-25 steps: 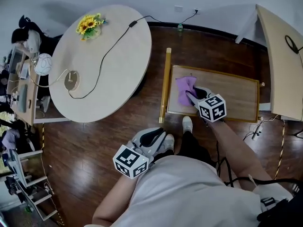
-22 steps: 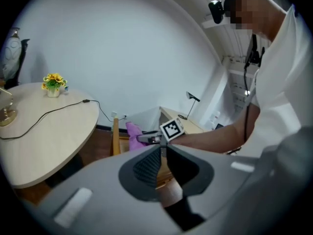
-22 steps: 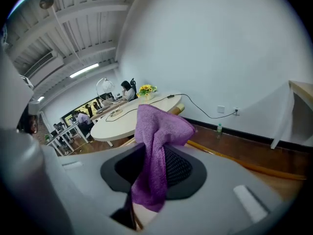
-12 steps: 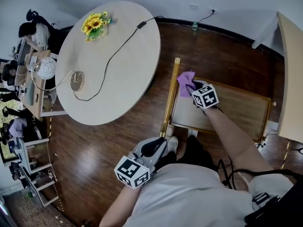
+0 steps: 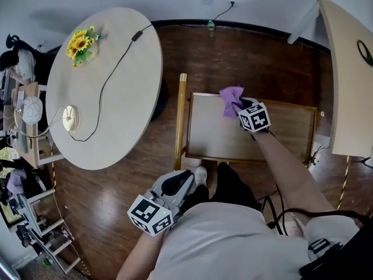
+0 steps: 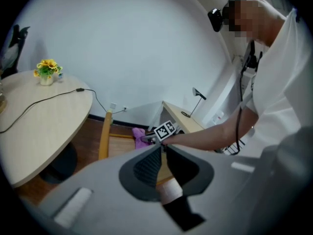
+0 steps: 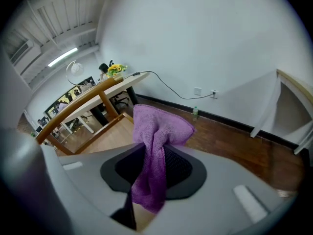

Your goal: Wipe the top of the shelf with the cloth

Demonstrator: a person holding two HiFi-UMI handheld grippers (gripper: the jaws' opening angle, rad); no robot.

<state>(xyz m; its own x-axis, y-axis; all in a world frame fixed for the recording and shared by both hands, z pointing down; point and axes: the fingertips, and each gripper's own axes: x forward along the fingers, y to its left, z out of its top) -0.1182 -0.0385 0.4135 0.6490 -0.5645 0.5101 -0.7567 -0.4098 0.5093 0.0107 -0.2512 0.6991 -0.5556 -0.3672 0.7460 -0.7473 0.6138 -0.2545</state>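
Head view: the right gripper (image 5: 239, 105) is reaching out to the far edge of the shelf (image 5: 215, 136) and clamping the purple cloth (image 5: 230, 97). The cloth is bunching at the far side of the wooden top, a little right of its middle. I'd say it's being held low there so that the loose end is rubbing the top. The left gripper (image 5: 185, 178) is hanging near the person's body, well apart from the shelf, probably because one cloth is needing only one gripper. The round worktop (image 5: 99, 86) at left is playing no part.

Left gripper view: its jaws are pressing together with nothing between them, which the head view isn't revealing. Far off, the cloth is showing at the shelf.

Right gripper view: the jaws are pinching the cloth's middle. One fold is rising beyond them and a tail is hanging nearer the camera. The head view is hiding that grip under the gripper's own body.
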